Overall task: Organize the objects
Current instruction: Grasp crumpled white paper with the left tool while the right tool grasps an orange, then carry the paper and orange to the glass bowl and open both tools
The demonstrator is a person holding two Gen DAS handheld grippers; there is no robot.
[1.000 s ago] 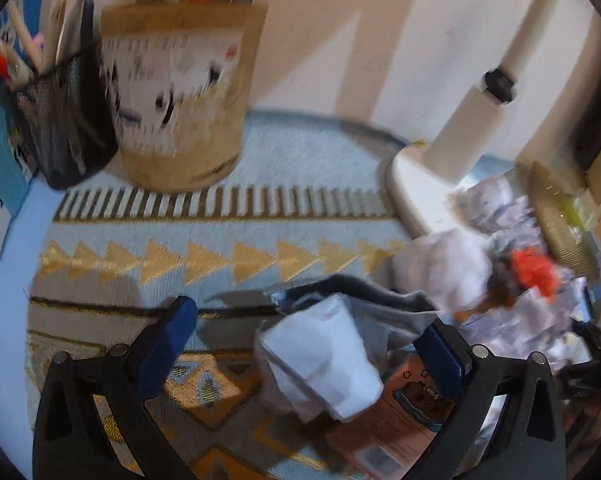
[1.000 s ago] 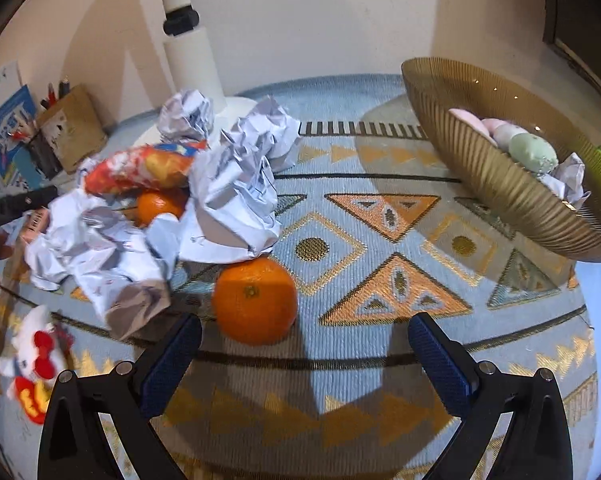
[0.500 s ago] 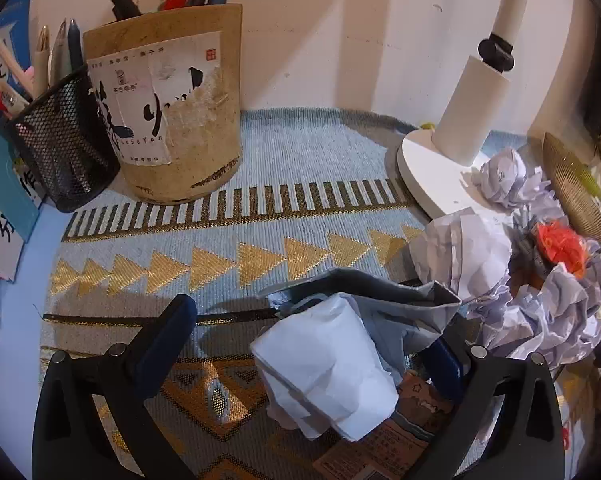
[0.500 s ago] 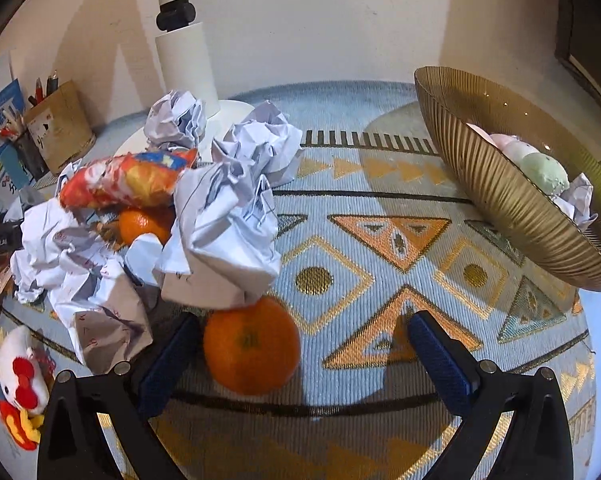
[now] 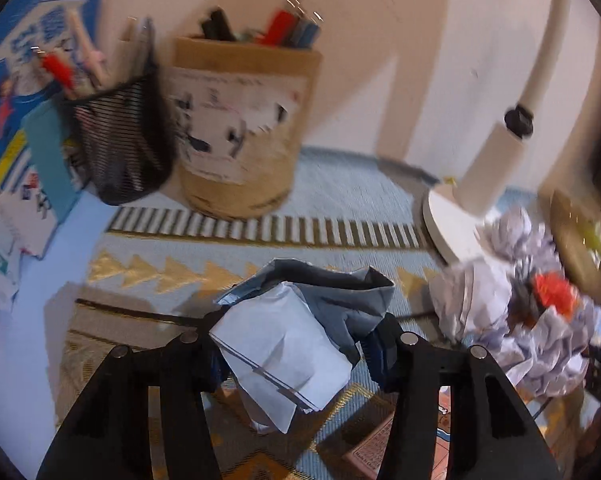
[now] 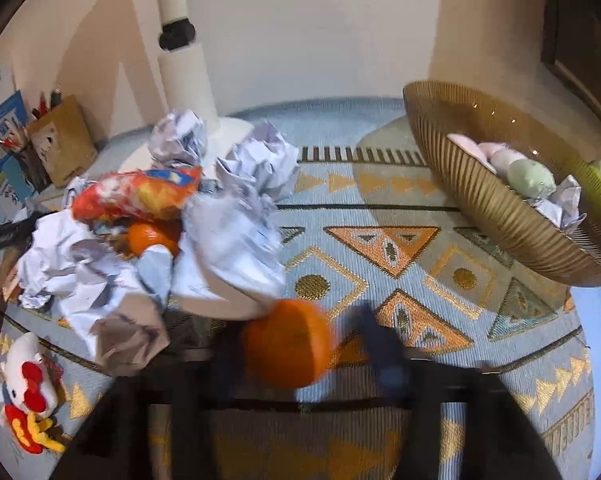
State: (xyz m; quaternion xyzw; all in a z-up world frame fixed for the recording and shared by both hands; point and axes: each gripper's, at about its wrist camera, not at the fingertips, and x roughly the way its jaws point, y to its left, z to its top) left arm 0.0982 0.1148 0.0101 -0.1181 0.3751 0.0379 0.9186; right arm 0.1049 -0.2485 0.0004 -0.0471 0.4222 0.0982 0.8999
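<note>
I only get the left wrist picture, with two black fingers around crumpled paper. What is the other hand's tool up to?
Observer: The right gripper has an orange between its fingers. It is too blurred to tell whether it grips.
Visitor: Is there anywhere to put fruit?
Observer: A ribbed golden bowl stands to the right on the mat, with pastel egg-shaped things in it.
Visitor: Is that the only orange?
Observer: No, a second orange sits in the paper pile, under a snack bag.
</note>
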